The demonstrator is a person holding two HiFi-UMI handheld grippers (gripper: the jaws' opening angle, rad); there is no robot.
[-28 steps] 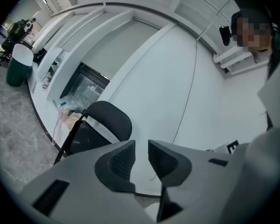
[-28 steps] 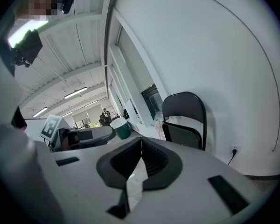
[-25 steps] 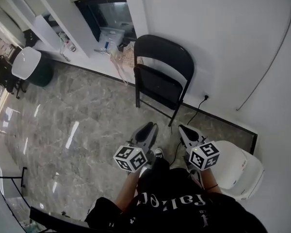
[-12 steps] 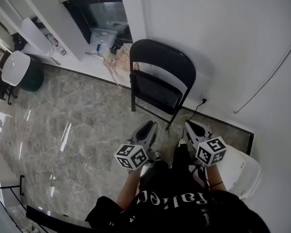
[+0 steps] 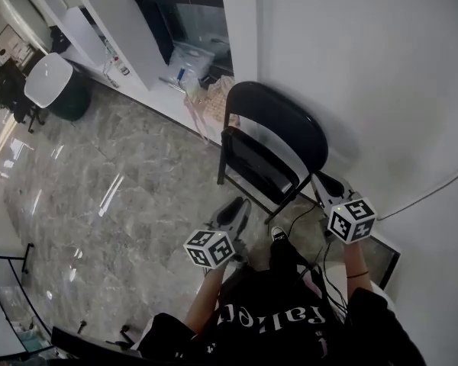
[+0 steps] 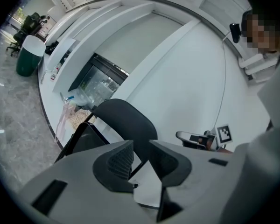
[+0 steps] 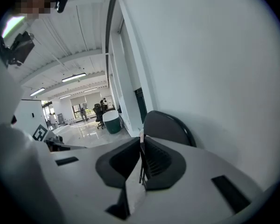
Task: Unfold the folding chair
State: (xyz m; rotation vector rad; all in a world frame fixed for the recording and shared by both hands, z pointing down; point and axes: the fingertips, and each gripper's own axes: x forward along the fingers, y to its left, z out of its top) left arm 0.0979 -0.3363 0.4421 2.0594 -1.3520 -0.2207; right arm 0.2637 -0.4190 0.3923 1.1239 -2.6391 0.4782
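The black folding chair (image 5: 278, 124) leans folded against the white wall, its seat panel (image 5: 256, 166) flat under the rounded backrest. My left gripper (image 5: 235, 208) hovers low in front of the chair's legs, open, with nothing between its pads. In the left gripper view the chair (image 6: 126, 122) stands just beyond the left gripper (image 6: 141, 158). My right gripper (image 5: 323, 181) is shut and empty, right beside the right edge of the chair's frame; contact cannot be told. The right gripper view has the backrest (image 7: 170, 127) just past the shut right gripper (image 7: 141, 161).
A white wall (image 5: 382, 75) stands right behind the chair. To the left is a recessed shelf (image 5: 187, 59) with bags and bottles. A white-topped green bin (image 5: 57, 90) sits far left on the marble floor (image 5: 99, 189). A black cable (image 5: 305, 219) trails by the chair's feet.
Both grippers have come closer to the chair. The right one swung forward and right, up to the chair's right frame edge; the left one advanced a little toward the legs.
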